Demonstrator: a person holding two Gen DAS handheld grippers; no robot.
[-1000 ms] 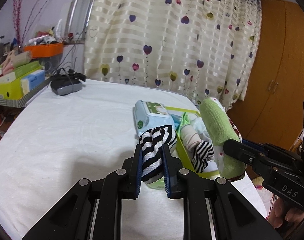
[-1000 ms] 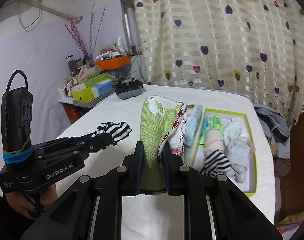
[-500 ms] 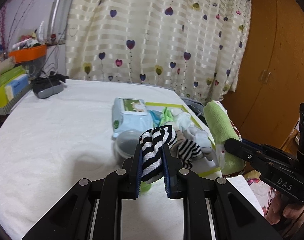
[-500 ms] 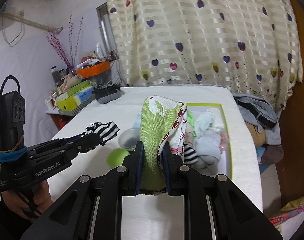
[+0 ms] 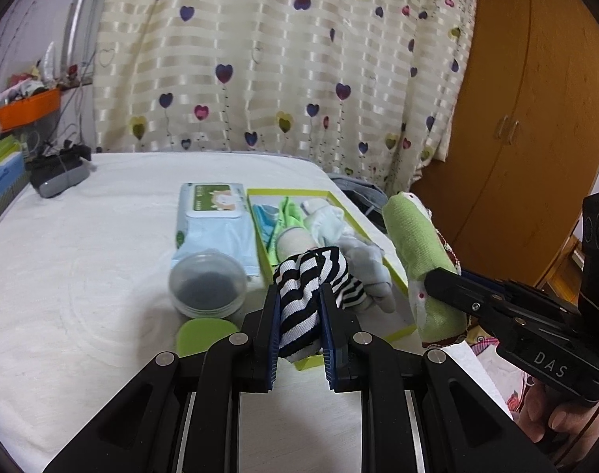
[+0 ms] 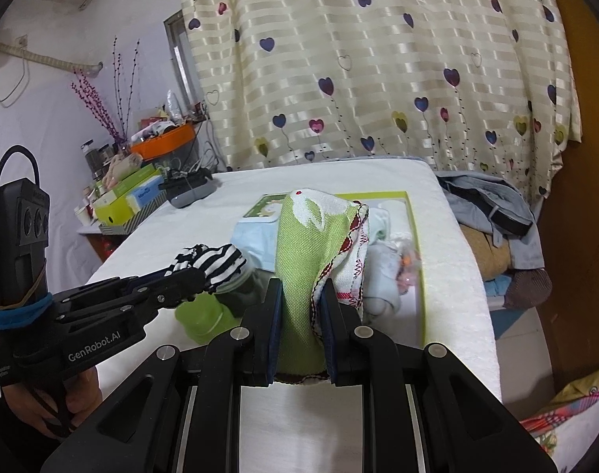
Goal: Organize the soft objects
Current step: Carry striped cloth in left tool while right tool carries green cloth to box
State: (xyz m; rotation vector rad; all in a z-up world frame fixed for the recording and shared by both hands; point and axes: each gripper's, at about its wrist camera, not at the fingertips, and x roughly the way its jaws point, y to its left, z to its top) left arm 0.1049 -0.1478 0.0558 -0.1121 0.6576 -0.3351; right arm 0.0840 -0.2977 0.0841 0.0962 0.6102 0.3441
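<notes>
White cloth covers the surface [image 5: 82,260] before a heart-print curtain [image 5: 283,59]. Left gripper [image 5: 299,327] fingers pinch a striped sock [image 5: 303,295] standing upright; right gripper [image 6: 299,331] fingers clamp a green towel [image 6: 303,260] (red-stitched edge), also upright. Ahead lie a yellow-rimmed box [image 5: 394,272] of socks, wipes pack [image 5: 216,228] and lidded jar [image 5: 208,283].

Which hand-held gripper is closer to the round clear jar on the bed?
Left. The left hand-held gripper hangs just beside the jar; the right hand-held gripper is farther off, past the tray.
</notes>
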